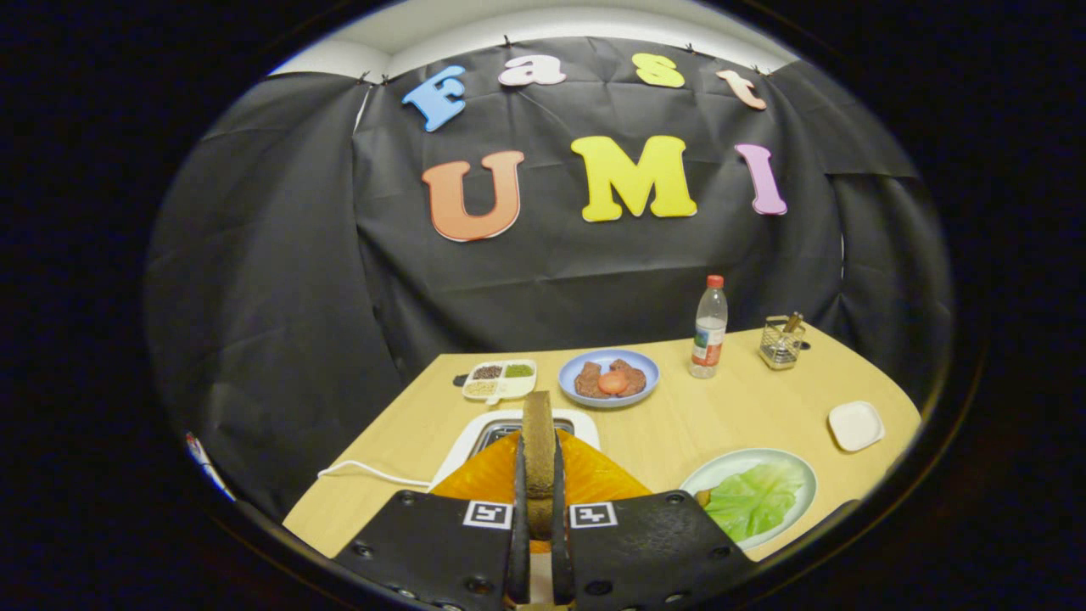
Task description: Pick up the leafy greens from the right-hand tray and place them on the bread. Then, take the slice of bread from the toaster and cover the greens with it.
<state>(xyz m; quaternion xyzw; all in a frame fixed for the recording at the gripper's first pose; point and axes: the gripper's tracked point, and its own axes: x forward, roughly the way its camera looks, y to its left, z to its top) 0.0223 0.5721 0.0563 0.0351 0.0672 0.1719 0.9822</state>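
Both fingers of gripper (538, 543) nearly closed, clamping bread slice (537, 441) upright above toaster (475, 441)

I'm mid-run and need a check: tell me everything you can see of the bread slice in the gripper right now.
The bread slice is brown with a rough, toasted-looking crust. It stands upright, seen edge-on, clamped between the two fingers of the gripper, which press on both flat faces. Its top rises beyond the fingertips, in front of the white toaster. Whether its lower end touches anything is hidden.
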